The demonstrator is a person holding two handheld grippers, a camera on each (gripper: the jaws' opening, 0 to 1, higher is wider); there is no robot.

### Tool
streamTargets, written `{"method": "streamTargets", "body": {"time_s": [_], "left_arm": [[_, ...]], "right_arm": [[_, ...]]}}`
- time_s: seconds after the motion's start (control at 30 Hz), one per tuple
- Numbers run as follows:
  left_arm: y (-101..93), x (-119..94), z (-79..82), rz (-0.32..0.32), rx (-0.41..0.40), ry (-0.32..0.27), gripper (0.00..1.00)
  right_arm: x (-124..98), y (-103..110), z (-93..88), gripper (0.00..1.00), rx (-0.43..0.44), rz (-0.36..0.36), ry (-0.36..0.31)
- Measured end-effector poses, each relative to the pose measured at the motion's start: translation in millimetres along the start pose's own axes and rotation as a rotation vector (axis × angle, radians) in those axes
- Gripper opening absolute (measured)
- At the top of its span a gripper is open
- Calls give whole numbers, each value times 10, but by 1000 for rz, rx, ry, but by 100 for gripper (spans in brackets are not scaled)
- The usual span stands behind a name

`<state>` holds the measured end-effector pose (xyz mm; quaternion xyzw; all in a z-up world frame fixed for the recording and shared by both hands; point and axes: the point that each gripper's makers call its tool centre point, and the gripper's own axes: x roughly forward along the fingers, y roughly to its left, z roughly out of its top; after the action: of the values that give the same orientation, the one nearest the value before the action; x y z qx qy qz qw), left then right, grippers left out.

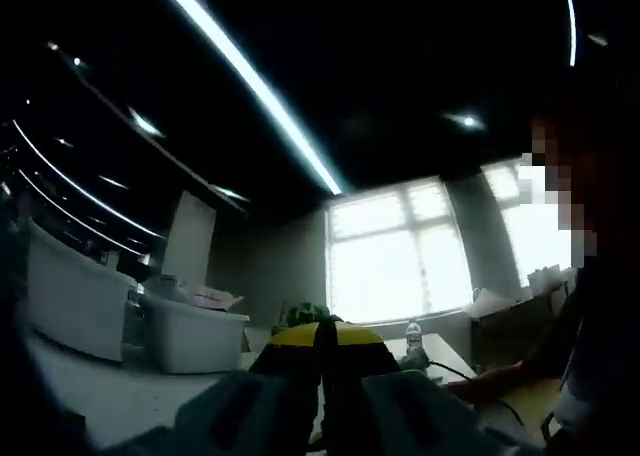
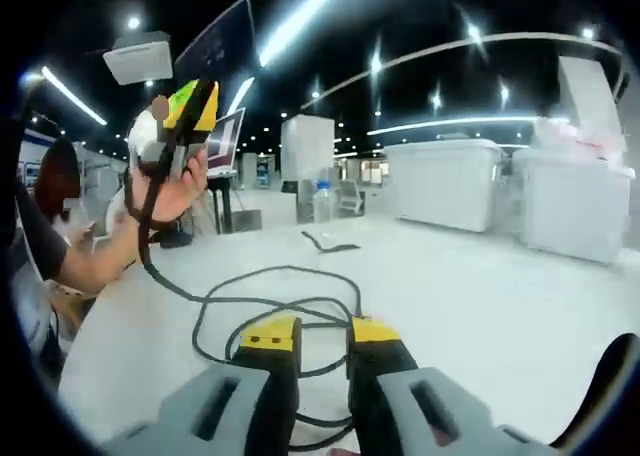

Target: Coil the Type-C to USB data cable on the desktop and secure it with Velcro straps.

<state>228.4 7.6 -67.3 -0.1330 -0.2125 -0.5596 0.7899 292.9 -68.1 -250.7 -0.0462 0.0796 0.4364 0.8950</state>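
Observation:
A black cable [image 2: 262, 304] lies in loose loops on the white desktop [image 2: 480, 306], just beyond my right gripper [image 2: 323, 338]. That gripper's yellow-tipped jaws stand a little apart, open, with nothing between them, and one loop passes close in front of the tips. A short black strap [image 2: 326, 244] lies farther back on the desk. A hand holds my left gripper [image 2: 188, 111] raised at the upper left, and a black cord runs from that hand down to the loops. In the left gripper view my left gripper [image 1: 322, 344] points up at the room with its jaws together.
Large white bins [image 2: 450, 181] [image 2: 575, 211] stand at the back right of the desk, and a water bottle [image 2: 321, 201] behind the strap. The left gripper view has white bins [image 1: 195, 336], a bottle [image 1: 414, 338], bright windows [image 1: 400, 261] and a person's arm [image 1: 500, 381].

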Motion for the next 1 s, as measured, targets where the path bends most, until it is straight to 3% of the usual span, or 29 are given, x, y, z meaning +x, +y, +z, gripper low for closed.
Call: {"method": "streamTargets", "body": {"time_s": [0.13, 0.2, 0.3, 0.5, 0.57, 0.63, 0.77, 0.8, 0.87, 1.0], "left_arm": [[-60, 126, 141, -10, 25, -20, 4], [-74, 165, 255, -6, 24, -56, 4], [-85, 199, 335, -14, -4, -43, 4], [-204, 234, 407, -26, 2, -15, 4], [-279, 240, 424, -41, 1, -5, 4], [-347, 236, 403, -40, 15, 15, 4], [-257, 178, 311, -13, 11, 68, 4], [-223, 149, 214, -6, -14, 101, 4], [-165, 115, 38, 8, 10, 160, 4], [-139, 112, -288, 4, 125, 275, 4]], "right_arm": [[152, 142, -64, 17, -156, 42, 53], [228, 177, -84, 18, -230, 45, 78], [342, 166, -86, 18, -334, 26, 94], [588, 167, -152, 16, -437, 25, 142], [623, 118, -100, 6, -495, -7, 131], [618, 92, -51, 3, -486, -20, 132], [459, 32, 259, 2, -497, -74, 29], [401, 10, 351, 2, -489, -95, -4], [266, -46, 532, 2, -479, -134, -60], [-47, -145, 928, 1, -427, -215, -191]]}}
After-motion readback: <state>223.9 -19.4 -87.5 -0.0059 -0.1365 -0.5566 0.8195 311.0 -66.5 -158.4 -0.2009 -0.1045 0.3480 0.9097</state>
